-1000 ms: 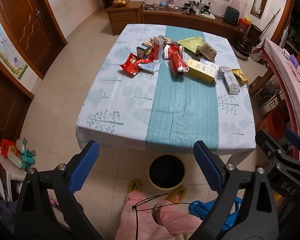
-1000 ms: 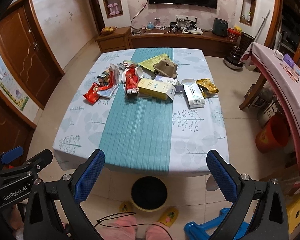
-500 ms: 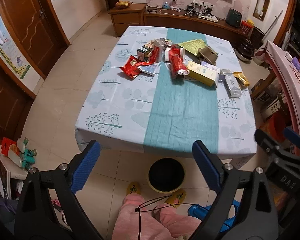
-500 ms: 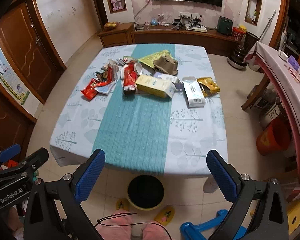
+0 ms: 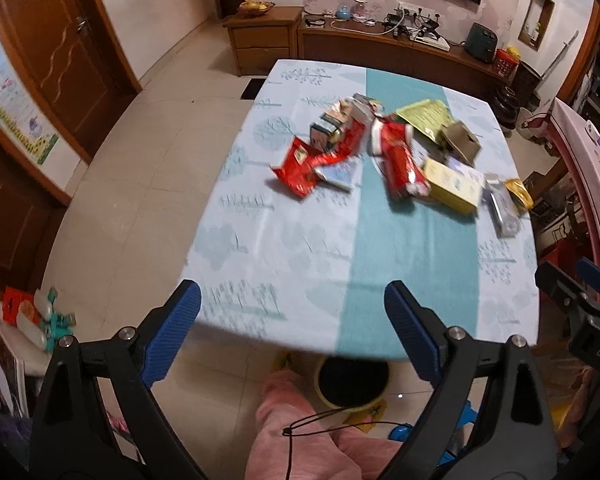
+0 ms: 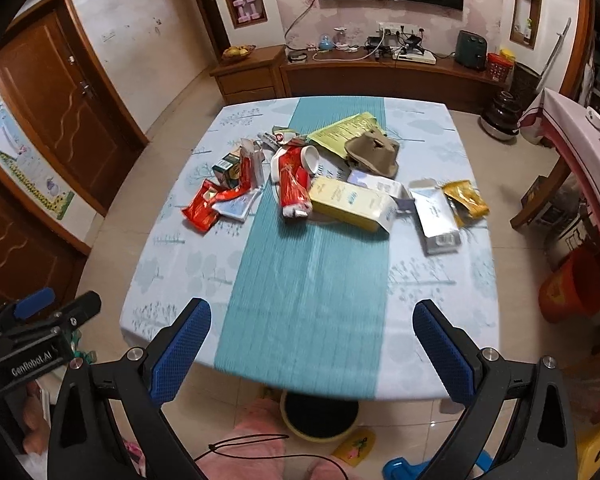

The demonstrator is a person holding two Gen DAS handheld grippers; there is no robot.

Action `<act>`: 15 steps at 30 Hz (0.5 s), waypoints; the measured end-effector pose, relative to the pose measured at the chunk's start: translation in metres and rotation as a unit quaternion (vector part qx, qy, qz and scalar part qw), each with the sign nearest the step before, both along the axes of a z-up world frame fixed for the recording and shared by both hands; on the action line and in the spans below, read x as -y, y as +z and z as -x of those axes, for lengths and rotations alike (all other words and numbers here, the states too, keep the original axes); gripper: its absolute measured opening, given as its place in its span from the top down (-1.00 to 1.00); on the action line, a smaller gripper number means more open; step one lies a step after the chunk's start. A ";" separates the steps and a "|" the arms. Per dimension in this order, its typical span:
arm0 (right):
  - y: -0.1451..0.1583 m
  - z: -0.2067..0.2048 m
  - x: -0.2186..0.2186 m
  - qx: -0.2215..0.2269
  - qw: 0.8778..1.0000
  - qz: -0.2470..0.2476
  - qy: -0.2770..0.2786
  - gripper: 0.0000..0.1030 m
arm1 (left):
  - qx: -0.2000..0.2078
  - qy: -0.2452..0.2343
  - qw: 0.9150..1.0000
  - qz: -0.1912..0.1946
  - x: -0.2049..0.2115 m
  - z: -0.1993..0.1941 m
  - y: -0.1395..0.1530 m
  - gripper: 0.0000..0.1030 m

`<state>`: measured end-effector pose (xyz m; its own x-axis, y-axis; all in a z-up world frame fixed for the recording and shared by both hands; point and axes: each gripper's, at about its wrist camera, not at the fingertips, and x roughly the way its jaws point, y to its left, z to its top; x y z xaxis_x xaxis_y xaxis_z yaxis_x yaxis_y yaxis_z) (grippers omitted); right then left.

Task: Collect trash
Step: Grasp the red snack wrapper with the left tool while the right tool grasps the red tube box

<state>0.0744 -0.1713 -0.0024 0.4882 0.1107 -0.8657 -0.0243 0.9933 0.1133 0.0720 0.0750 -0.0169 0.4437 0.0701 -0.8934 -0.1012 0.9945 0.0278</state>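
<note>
Both tongs hang released over the near edge of the table. The left gripper [image 5: 292, 320] has its blue pads spread wide with nothing between them, and the right gripper [image 6: 312, 340] is spread just as wide, also empty. They sit side by side; each shows at the edge of the other's view.

Below them, on the floor just under the table's near edge, stands a round bin [image 6: 320, 416] with a dark inside and a pale yellow rim, partly hidden by the tabletop. A pink-clad leg [image 5: 300, 432] of the person shows beside it.

The table [image 6: 172, 272] wears a pale printed cloth with a teal runner [image 6: 312, 272] down the middle. The near half under the tongs is bare cloth. The trash pile [image 6: 324, 184] lies well apart from both grippers, across the far half. On its left side is a crumpled red wrapper [image 6: 204, 208], with small cartons [image 6: 236, 168] just behind it. A red packet [image 6: 294, 188] lies on the runner, touching a long yellow box [image 6: 348, 202]. Right of that lie a silver-white pack [image 6: 436, 216] and a gold wrapper [image 6: 466, 200]. Farther back are a brown cardboard piece [image 6: 374, 152] and a yellow-green sheet [image 6: 348, 130].

The left view is blurred.
</note>
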 end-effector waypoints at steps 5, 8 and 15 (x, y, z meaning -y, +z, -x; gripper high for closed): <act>-0.017 -0.068 -0.036 -0.007 1.000 0.006 -0.023 -0.88 | -0.020 -0.040 0.999 0.003 -0.042 -0.086 -0.023 -0.78; -0.035 -0.105 -0.053 -0.009 0.999 0.023 -0.034 -0.88 | -0.035 -0.053 0.998 0.001 -0.064 -0.141 -0.047 -0.78; -0.100 -0.197 -0.074 -0.047 0.997 0.042 -0.053 -0.63 | -0.064 -0.096 0.993 0.000 -0.082 -0.231 -0.113 -0.68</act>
